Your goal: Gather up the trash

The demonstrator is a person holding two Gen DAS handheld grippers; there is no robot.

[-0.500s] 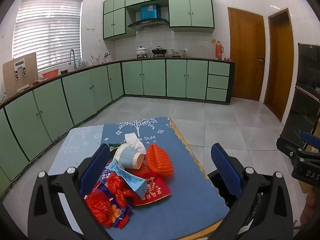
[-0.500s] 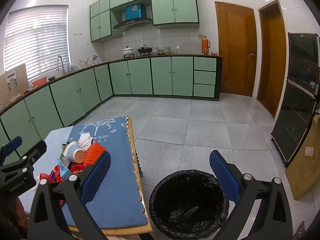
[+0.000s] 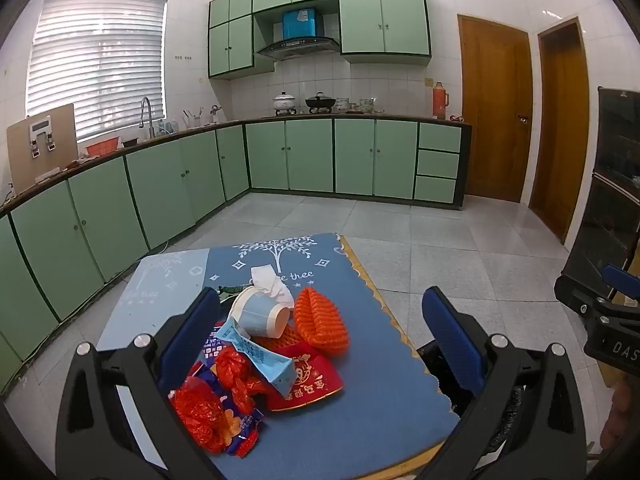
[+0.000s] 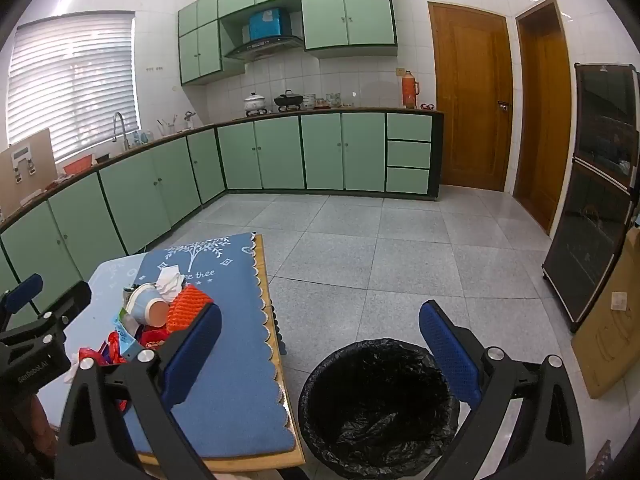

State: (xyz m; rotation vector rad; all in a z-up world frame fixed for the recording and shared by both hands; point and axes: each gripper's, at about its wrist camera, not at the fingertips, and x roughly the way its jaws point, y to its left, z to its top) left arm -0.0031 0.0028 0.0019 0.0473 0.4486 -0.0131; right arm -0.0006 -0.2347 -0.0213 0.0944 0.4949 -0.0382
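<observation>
A pile of trash lies on the blue mat [image 3: 360, 392]: a blue-and-white paper cup [image 3: 260, 314] on its side, a white tissue [image 3: 270, 282], orange foam netting [image 3: 322, 318], a red envelope [image 3: 310, 380], a light blue carton [image 3: 260, 356] and red crumpled wrappers [image 3: 204, 412]. My left gripper [image 3: 320, 340] is open and empty, above and just before the pile. My right gripper [image 4: 320, 352] is open and empty, above the black-lined trash bin [image 4: 380, 404], which stands on the floor right of the table. The pile also shows in the right wrist view [image 4: 160, 308].
The low wooden table [image 4: 276, 352] has its right edge next to the bin. Green cabinets [image 3: 352, 156] run along the left and far walls. A dark glass cabinet [image 4: 596, 208] and a cardboard box [image 4: 612, 320] stand at the right. Grey floor tiles [image 4: 400, 240] lie beyond.
Both views have barely shifted. Both grippers stay open and the trash has not moved.
</observation>
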